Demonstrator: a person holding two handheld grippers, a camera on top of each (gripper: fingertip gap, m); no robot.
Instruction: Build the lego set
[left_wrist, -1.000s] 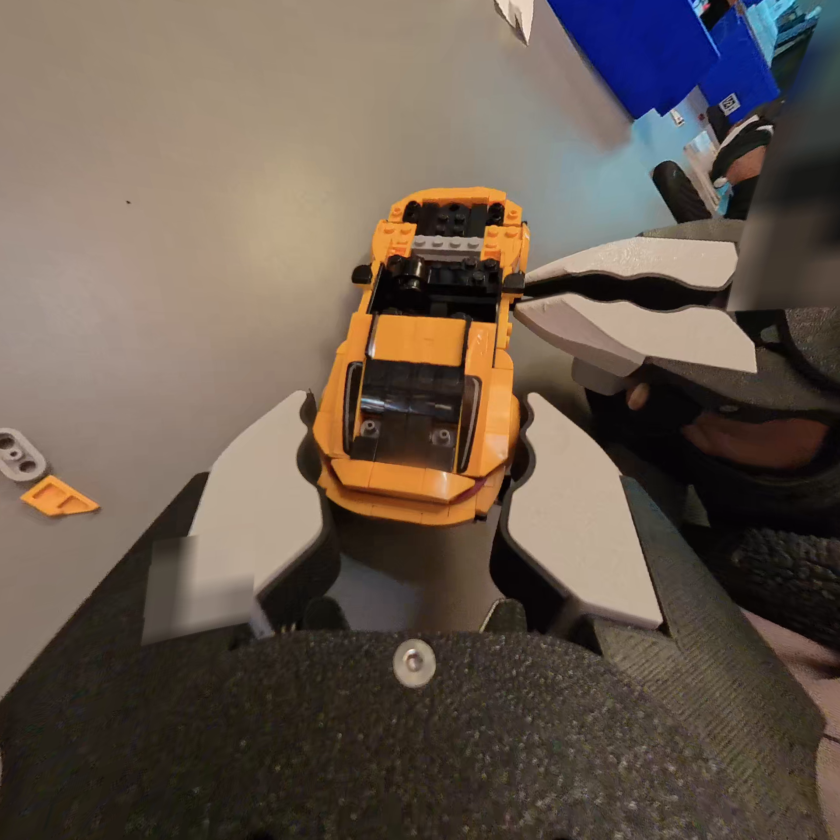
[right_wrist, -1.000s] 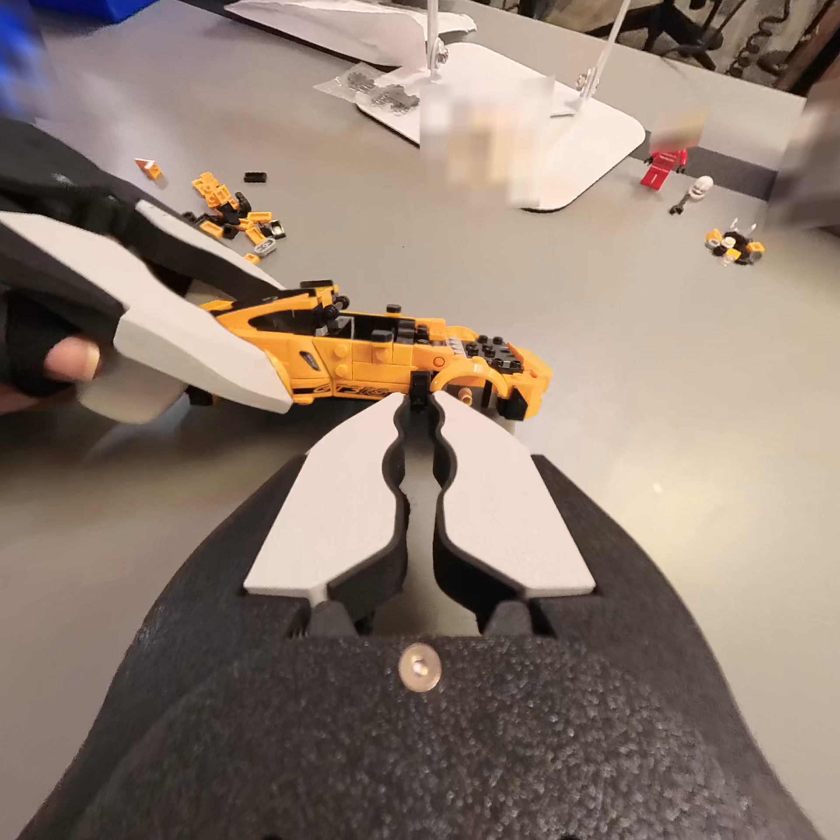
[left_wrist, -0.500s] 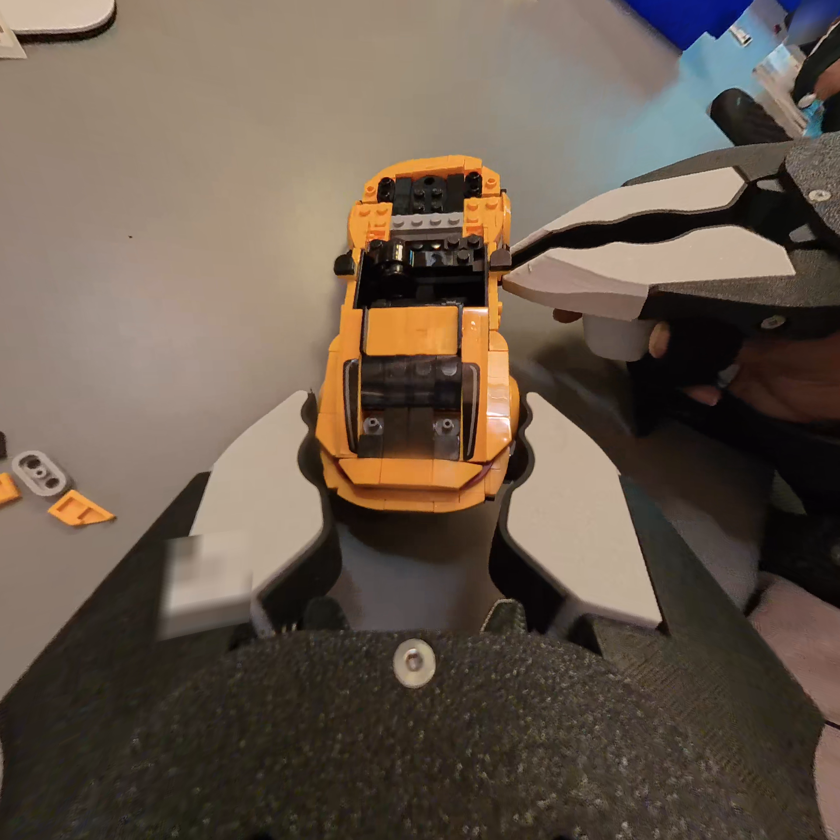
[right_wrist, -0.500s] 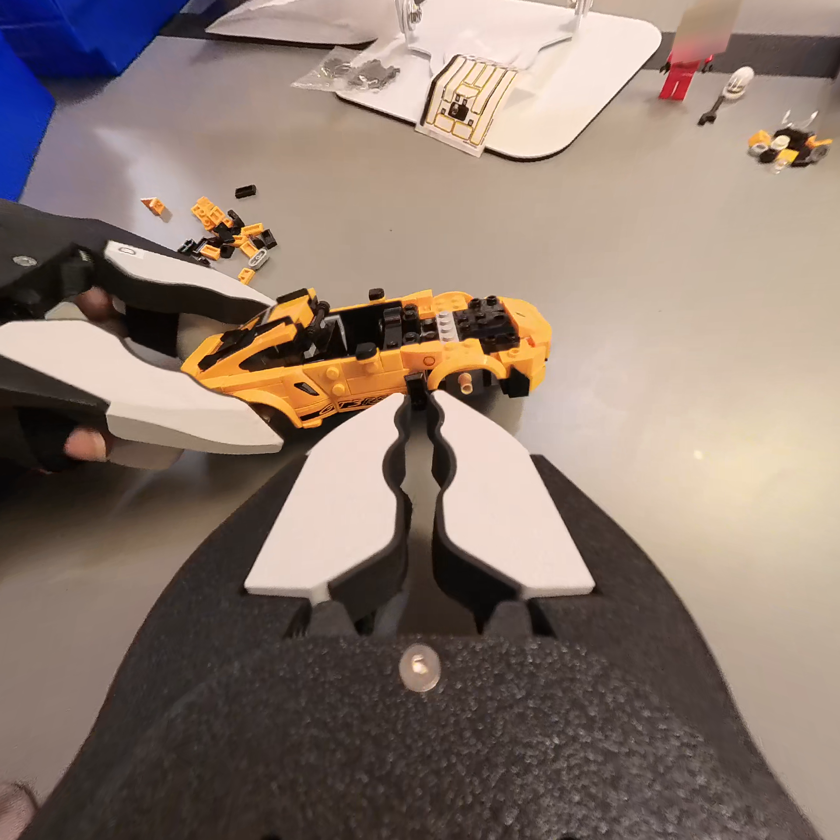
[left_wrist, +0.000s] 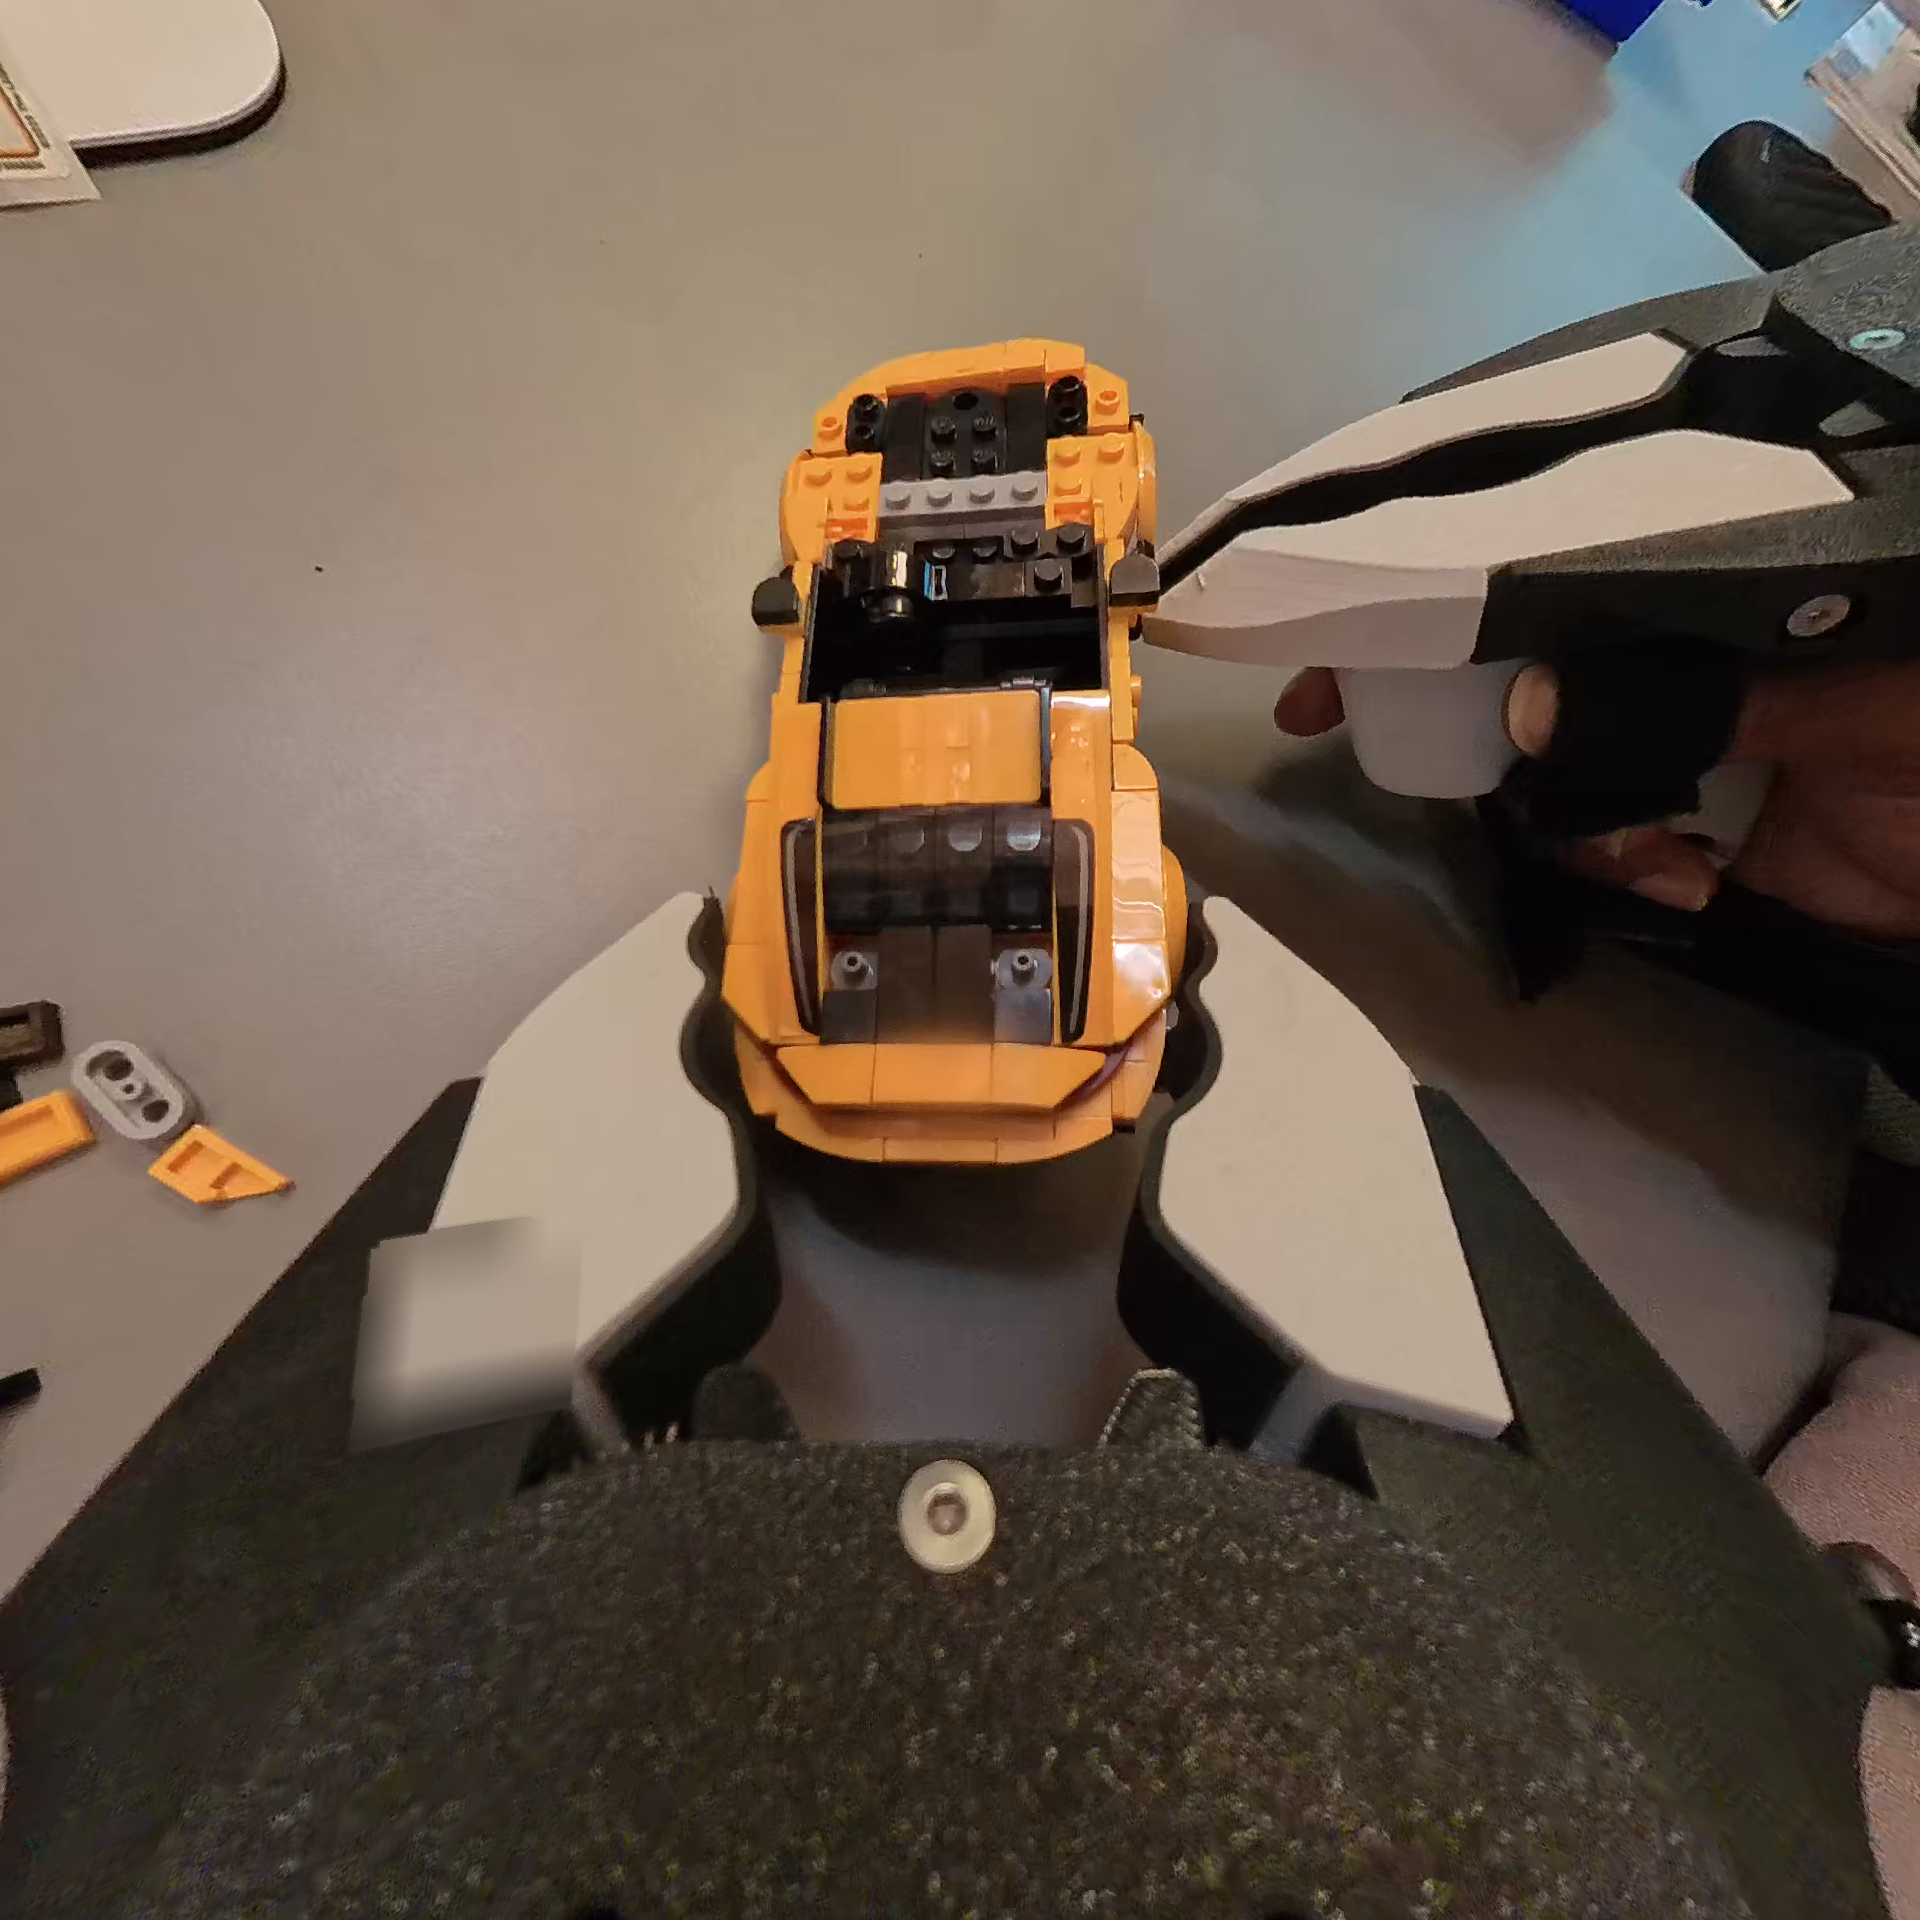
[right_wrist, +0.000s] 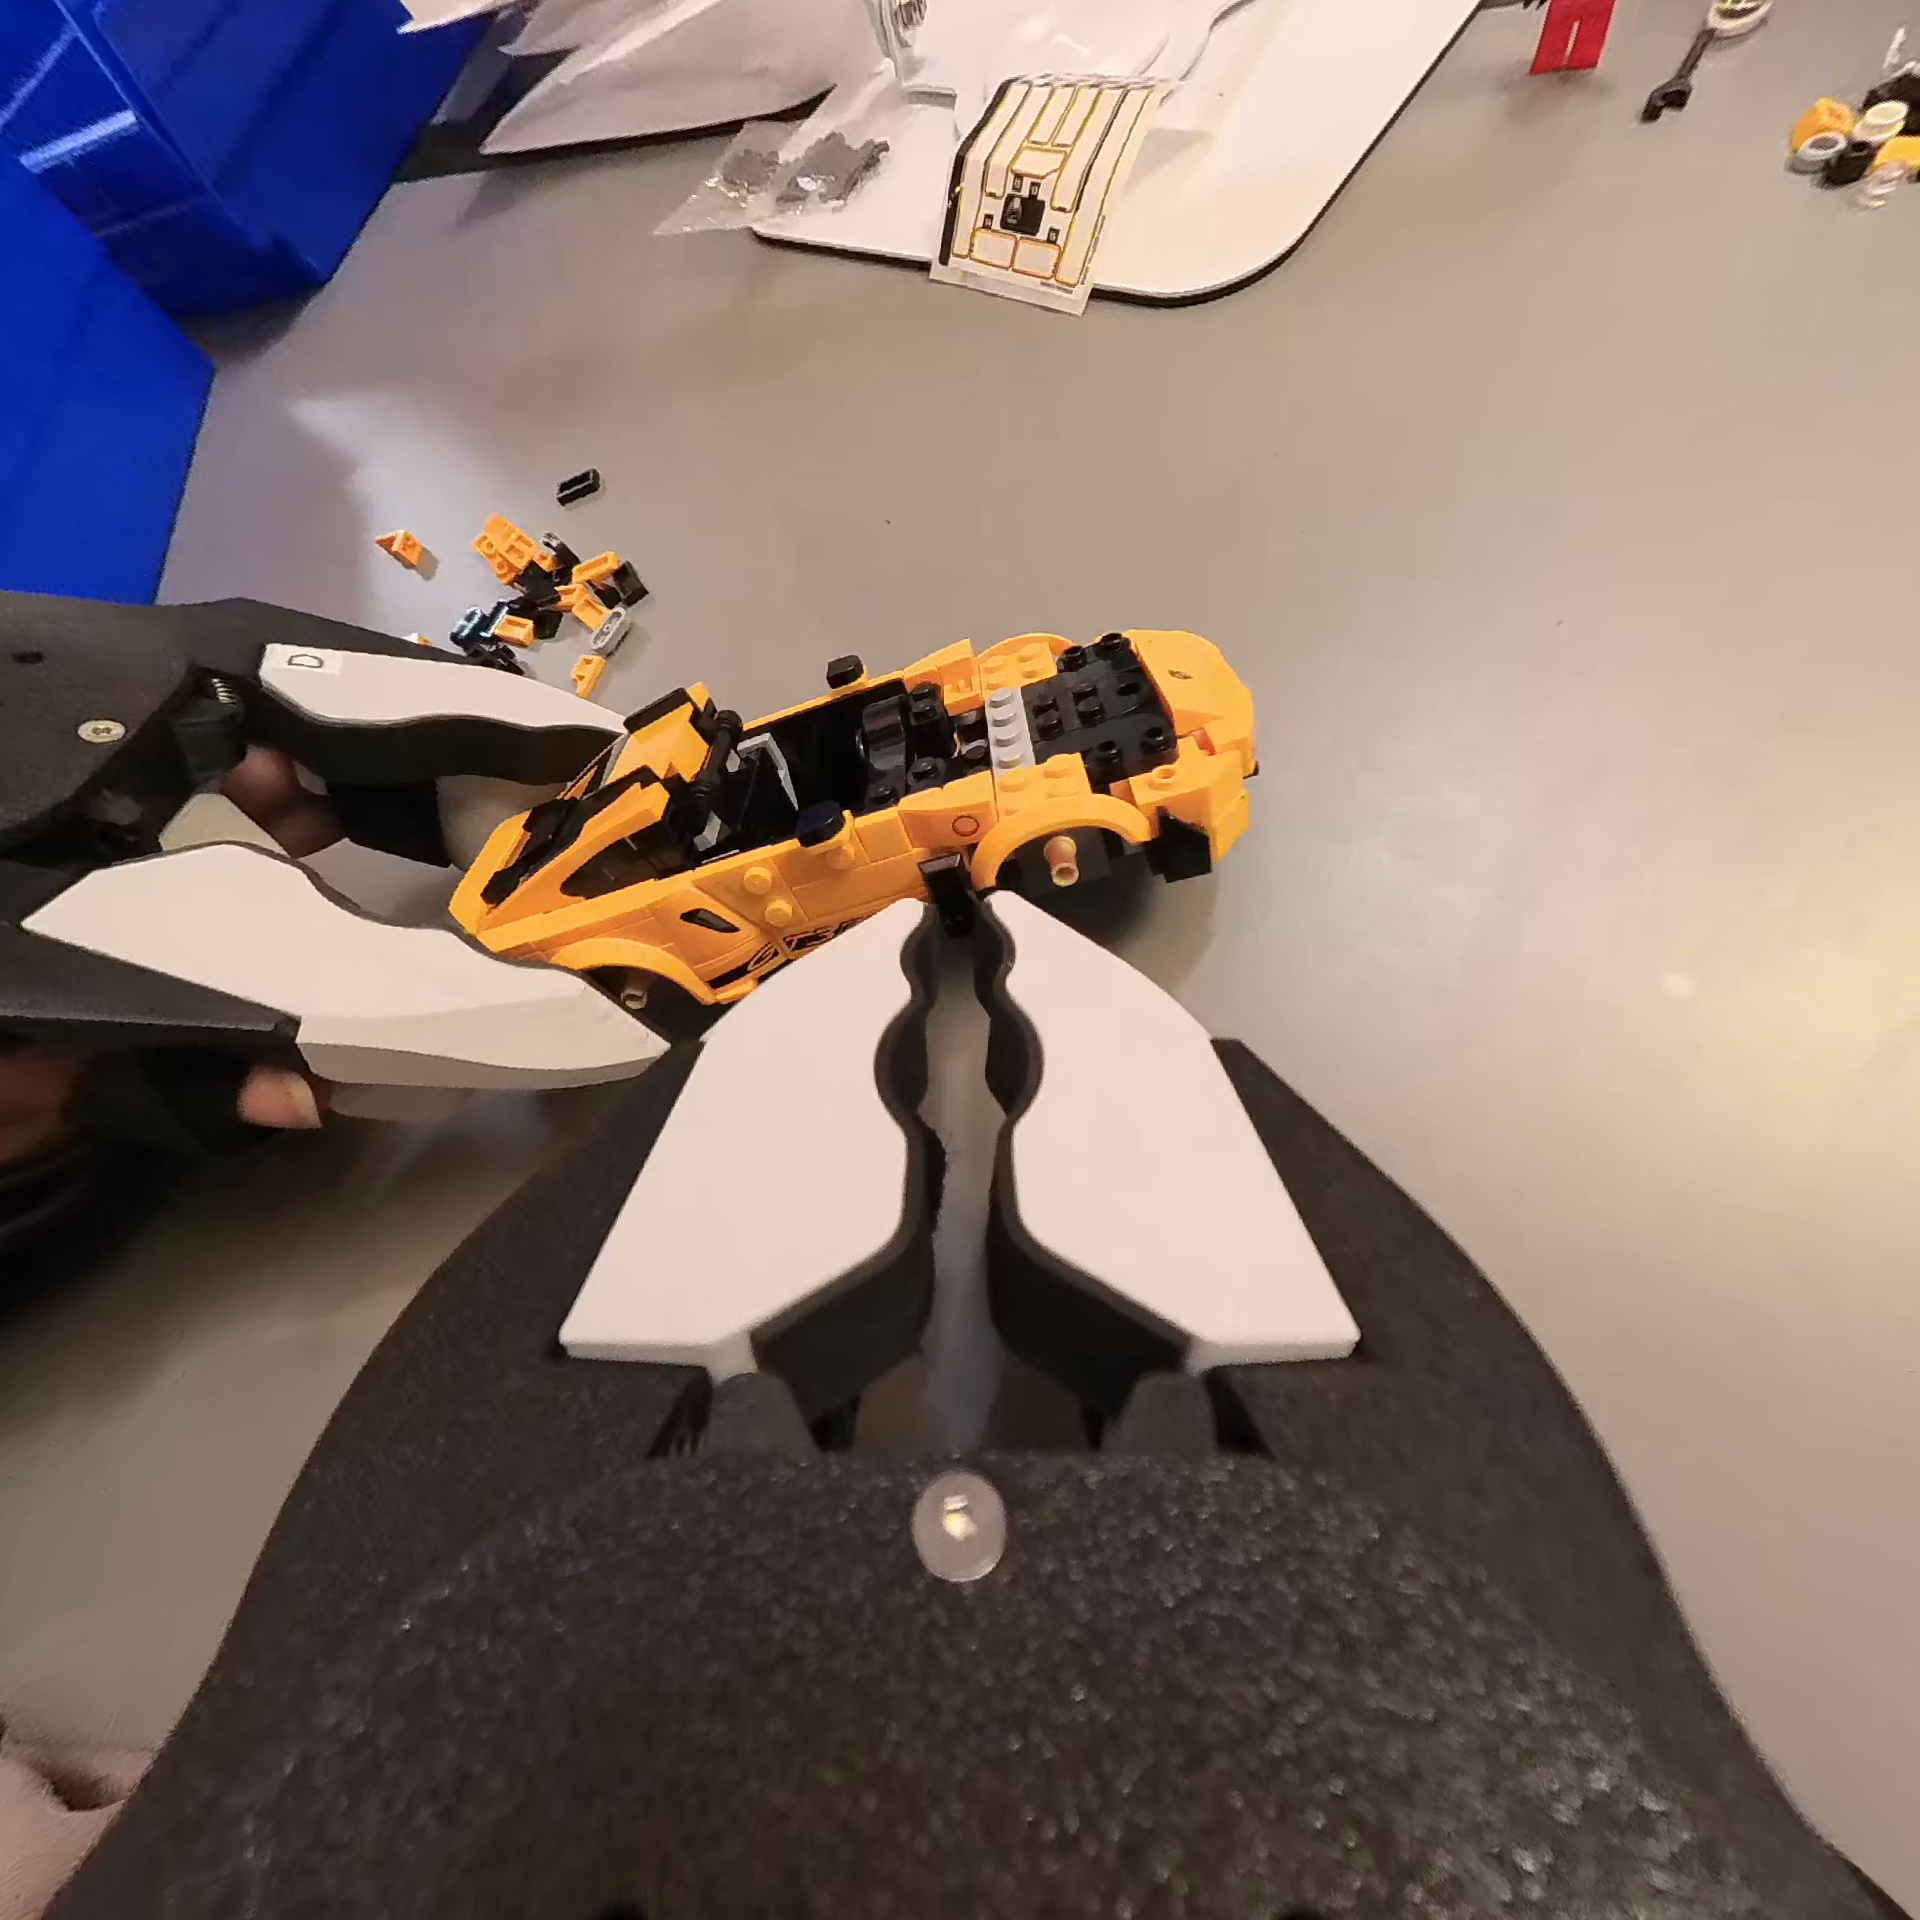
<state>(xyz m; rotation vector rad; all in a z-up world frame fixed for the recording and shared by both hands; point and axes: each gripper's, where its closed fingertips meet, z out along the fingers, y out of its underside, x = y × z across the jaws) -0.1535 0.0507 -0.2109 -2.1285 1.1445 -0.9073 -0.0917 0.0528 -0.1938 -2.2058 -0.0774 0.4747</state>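
The orange and black lego car (left_wrist: 935, 748) is held by its nose between the fingers of my left gripper (left_wrist: 951, 935), which is shut on it. The car's open cockpit and studded rear point away from me. In the right wrist view the car (right_wrist: 831, 862) is tilted, nose to the left, with my left gripper (right_wrist: 623, 883) on it. My right gripper (right_wrist: 961, 914) is shut on a small black piece (right_wrist: 951, 883) that touches the car's side just ahead of the rear wheel arch. In the left wrist view the right gripper (left_wrist: 1164, 592) comes in from the right.
Loose orange and black pieces (right_wrist: 551, 592) lie behind the car, and a grey plate (left_wrist: 135, 1081) and an orange wedge (left_wrist: 213, 1174) lie at the left. A white board (right_wrist: 1299, 156) with a sticker sheet (right_wrist: 1039, 197), a parts bag (right_wrist: 800, 166) and blue bins (right_wrist: 156, 156) stand at the back. The gap from one gripper's tips to the other's is roughly 7 cm. My right tips are about 15 cm from the grey plate (left_wrist: 135, 1081), my left tips only 8 cm. It is also in sight in the right wrist view (right_wrist: 610, 630).
The left gripper has turned and tilted the car, so its rear now swings away from the right camera. The right gripper has stayed shut on the black piece at the car's side.
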